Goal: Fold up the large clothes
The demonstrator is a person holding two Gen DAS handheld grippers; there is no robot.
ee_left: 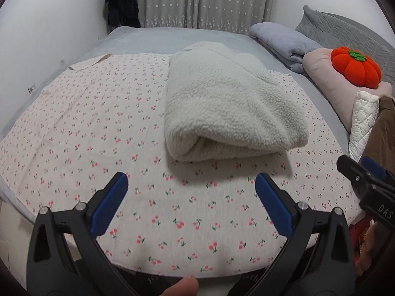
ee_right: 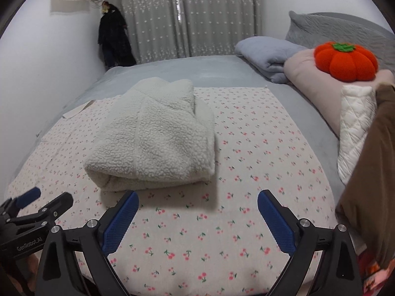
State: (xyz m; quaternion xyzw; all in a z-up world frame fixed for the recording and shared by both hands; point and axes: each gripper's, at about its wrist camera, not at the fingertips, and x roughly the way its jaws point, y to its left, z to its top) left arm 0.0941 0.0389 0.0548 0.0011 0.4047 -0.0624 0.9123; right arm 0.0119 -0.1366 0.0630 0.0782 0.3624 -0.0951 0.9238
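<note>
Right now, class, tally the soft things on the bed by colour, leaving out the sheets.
Cream fleece garment: 1
Orange pumpkin cushion: 1
Blue-grey folded blanket: 1
Pink pillow: 1
White quilted item: 1
Brown garment: 1
Total: 6

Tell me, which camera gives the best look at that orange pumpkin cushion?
The right wrist view: the pumpkin cushion appears larger and whole there, with its green stem clear, resting on the pink pillow. The left wrist view also shows it, but smaller and nearer the warped edge.
</note>
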